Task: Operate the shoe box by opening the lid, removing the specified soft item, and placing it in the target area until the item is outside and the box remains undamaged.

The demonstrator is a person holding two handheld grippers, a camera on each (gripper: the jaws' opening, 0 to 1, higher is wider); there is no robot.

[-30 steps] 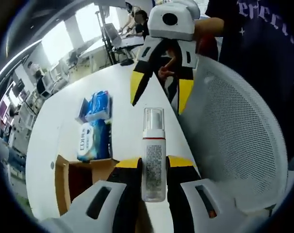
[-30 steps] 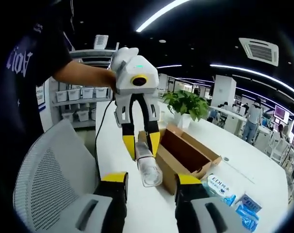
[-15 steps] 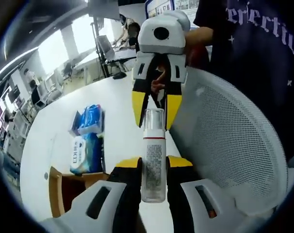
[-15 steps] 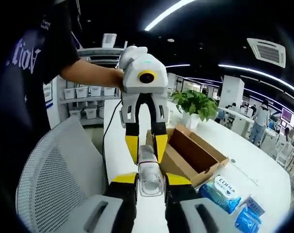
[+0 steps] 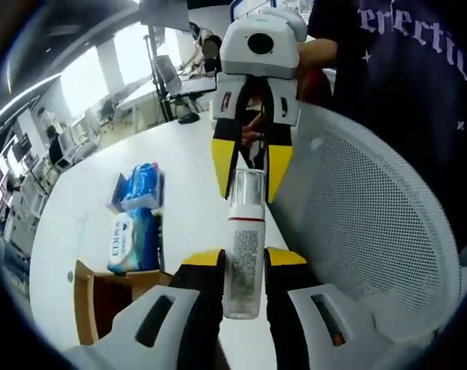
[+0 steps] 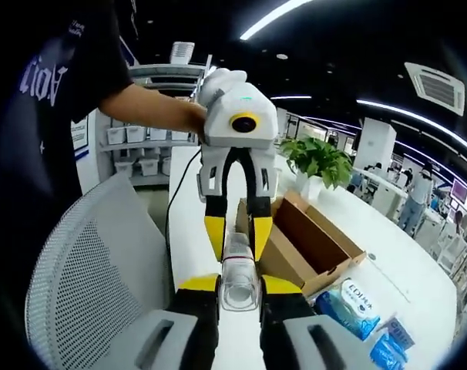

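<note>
The pump bottle [image 5: 243, 254] was held in the air above the white table [image 5: 187, 154], between the two grippers, beside a white mesh chair [image 5: 372, 223]. The left gripper [image 5: 242, 258] was closed on the lower body of the bottle, over its printed label. The right gripper [image 6: 239, 283] was closed on the clear cap end, which in the right gripper view pointed toward the camera. In the left gripper view the yellow tips of the right gripper stood on both sides of that cap.

The bottle looked like stiff plastic, light, with smooth sides that could slip between flat pads. The clear cap seemed thin and perhaps only pressed on, so a hold there was probably less safe than a hold on the labelled body. A firm but not crushing grip on the middle of the body appeared to be the better choice.

The brown shoe box [image 6: 295, 243] stood open on the table, well apart from the bottle, and its cardboard looked unharmed. Blue soft packs [image 5: 141, 208] lay on the table next to the box; these would yield under the jaws and should be taken across the thick middle.
</note>
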